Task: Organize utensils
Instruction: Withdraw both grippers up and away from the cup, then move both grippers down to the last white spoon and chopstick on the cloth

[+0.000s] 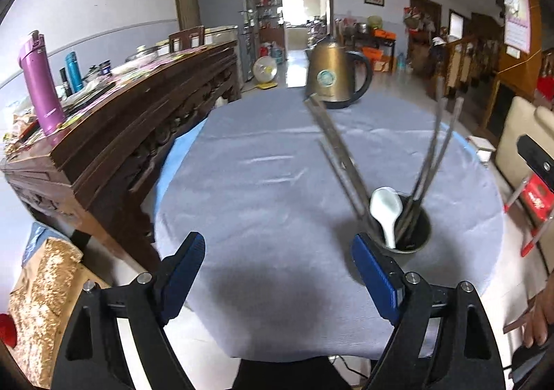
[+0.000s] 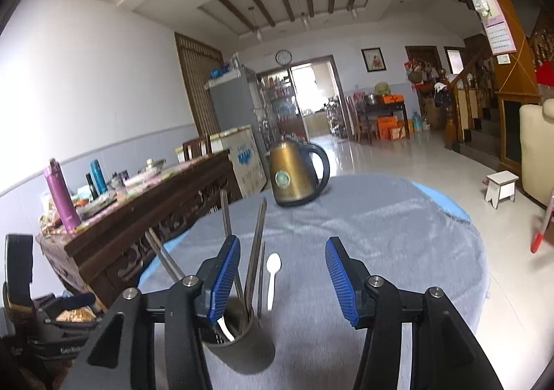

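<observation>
Both tongs are spread wide and hold nothing. The left gripper (image 1: 277,277) hangs over the grey cloth (image 1: 263,161), with the cup (image 1: 407,234) just off its right finger. The right gripper (image 2: 282,281) hangs close above the same cup.

The utensils are all in the cup: a white spoon (image 1: 387,211) and several long metal chopsticks (image 1: 337,154) that lean out to both sides. It looks like the sorting is nearly done or done.

What could go wrong: the chopsticks stick up high and lean far. A gripper that swings near could knock them, and the cup could tip over. The gold kettle (image 2: 294,175) stands well apart at the far edge, so it seems safe.

The kettle has a round green label, too blurred to read. Letters like "GenRob" show on a dark part at the bottom left of the right view.
</observation>
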The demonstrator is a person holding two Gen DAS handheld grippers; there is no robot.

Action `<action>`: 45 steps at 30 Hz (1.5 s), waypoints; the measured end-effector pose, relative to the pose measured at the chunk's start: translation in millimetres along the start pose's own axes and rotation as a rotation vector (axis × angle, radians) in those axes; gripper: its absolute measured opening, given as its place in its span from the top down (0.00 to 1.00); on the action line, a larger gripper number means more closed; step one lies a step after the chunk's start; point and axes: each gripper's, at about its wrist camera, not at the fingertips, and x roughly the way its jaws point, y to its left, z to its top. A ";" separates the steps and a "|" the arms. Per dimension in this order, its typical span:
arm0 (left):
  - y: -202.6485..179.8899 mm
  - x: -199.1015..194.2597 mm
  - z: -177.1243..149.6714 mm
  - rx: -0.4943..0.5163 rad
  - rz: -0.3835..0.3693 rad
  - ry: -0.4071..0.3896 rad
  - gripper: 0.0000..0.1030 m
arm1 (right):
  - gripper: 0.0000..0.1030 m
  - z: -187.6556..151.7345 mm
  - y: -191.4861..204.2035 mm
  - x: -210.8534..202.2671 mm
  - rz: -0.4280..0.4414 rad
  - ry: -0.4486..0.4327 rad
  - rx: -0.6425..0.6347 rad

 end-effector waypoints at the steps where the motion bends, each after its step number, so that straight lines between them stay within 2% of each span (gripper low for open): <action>1: 2.0 2.7 -0.1 -0.001 0.014 0.006 0.15 | 0.45 -2.3 0.2 1.9 -0.002 0.010 -0.004; 11: 23.5 30.2 -9.1 -0.035 0.170 0.108 0.15 | 0.43 -5.9 -0.4 9.6 -0.015 0.042 0.008; 18: 37.5 41.4 -11.1 -0.064 0.267 0.145 0.15 | 0.43 -6.9 0.2 14.5 -0.025 0.057 0.011; 31: 49.3 58.7 -4.5 -0.077 0.271 0.130 0.15 | 0.42 -5.0 -16.4 43.3 -0.072 0.113 0.060; 40: 59.4 106.1 -1.9 -0.055 0.262 0.234 0.15 | 0.42 -17.2 -56.8 81.3 -0.089 0.220 0.158; 45: 68.8 132.0 1.6 -0.048 0.287 0.279 0.15 | 0.42 -26.1 -89.2 121.9 -0.036 0.330 0.232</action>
